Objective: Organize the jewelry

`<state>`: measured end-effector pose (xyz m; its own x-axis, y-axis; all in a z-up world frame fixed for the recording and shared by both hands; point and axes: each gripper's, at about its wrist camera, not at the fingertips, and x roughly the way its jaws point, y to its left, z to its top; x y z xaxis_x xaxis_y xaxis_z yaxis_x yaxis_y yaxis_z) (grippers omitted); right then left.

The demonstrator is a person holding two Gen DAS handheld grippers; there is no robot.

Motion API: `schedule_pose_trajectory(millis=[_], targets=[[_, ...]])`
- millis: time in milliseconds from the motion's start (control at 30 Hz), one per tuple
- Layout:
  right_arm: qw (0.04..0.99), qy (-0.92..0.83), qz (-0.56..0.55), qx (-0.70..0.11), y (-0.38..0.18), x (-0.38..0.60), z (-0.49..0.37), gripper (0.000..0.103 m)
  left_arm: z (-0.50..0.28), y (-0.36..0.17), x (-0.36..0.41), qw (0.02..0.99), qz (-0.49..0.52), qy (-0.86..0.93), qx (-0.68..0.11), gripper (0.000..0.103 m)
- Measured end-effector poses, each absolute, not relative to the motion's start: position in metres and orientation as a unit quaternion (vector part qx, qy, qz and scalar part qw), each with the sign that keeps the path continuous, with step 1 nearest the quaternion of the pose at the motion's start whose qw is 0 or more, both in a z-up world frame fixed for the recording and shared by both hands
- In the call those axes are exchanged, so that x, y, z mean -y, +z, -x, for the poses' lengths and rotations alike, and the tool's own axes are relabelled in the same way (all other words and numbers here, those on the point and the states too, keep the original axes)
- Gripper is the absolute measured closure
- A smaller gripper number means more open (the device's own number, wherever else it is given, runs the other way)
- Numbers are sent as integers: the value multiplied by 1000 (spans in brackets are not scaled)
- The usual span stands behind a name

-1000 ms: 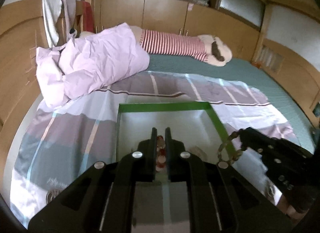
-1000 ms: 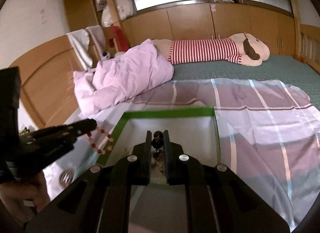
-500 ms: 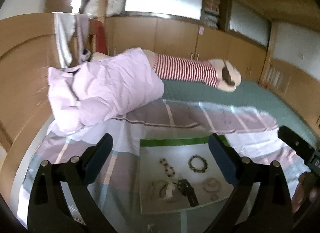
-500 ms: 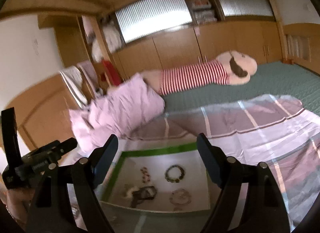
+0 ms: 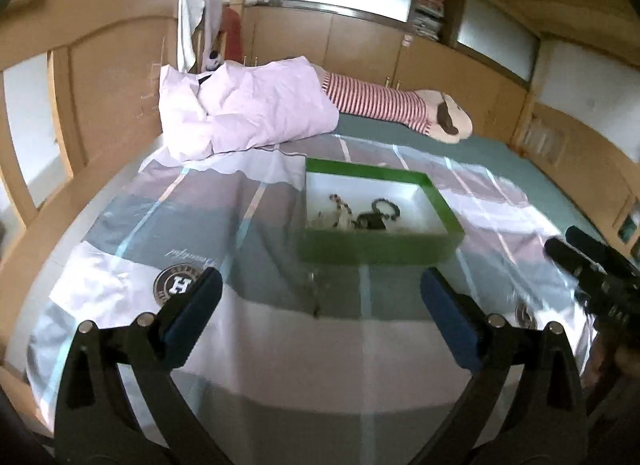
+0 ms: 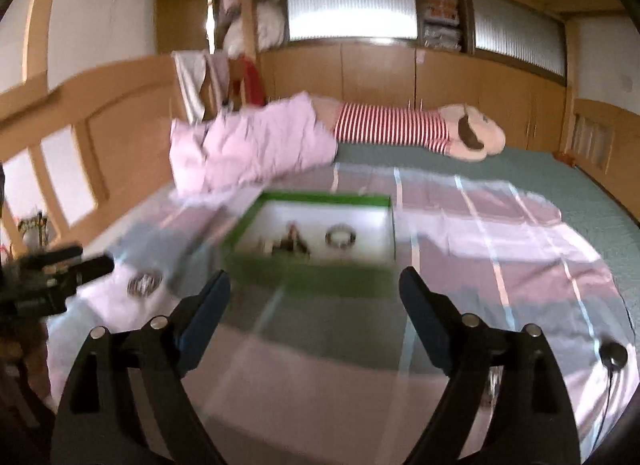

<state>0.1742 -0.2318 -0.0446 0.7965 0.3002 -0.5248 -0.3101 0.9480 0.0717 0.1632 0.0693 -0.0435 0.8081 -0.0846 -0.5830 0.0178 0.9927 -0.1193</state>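
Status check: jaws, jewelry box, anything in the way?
Left gripper open, nothing held; right gripper jaws opening, nothing between. Jewelry lying in green box on the bed. Nothing blocking the box.

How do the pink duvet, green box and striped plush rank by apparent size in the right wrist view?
Largest to smallest, as they look:
1. green box
2. pink duvet
3. striped plush
The box sits nearer the camera, so it may not truly be bigger than the duvet. The duvet hides part of the plush.
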Motion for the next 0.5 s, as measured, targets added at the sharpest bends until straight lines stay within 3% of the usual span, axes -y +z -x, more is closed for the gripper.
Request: schedule_pose_trajectory(millis=[233,300,367,467,500], targets=[[940,178,8,-290,-52,225,-158,18,-165,-69,-42,942,-2,-43,-333,6],[940,177,0,-291,-52,227,-159,18,-170,-81,-34,935,-8,-60,-349,21],[939,177,-4,-294,-52,230,-161,16,-175,-94,-30,928,-15,-67,-366,29],[939,176,-8,-297,-52,234,-165,15,-185,-109,-27,922,-22,-61,-382,31],[937,178,-11,-299,-52,235,-166,15,-190,-115,-27,920,-23,-60,-387,36]])
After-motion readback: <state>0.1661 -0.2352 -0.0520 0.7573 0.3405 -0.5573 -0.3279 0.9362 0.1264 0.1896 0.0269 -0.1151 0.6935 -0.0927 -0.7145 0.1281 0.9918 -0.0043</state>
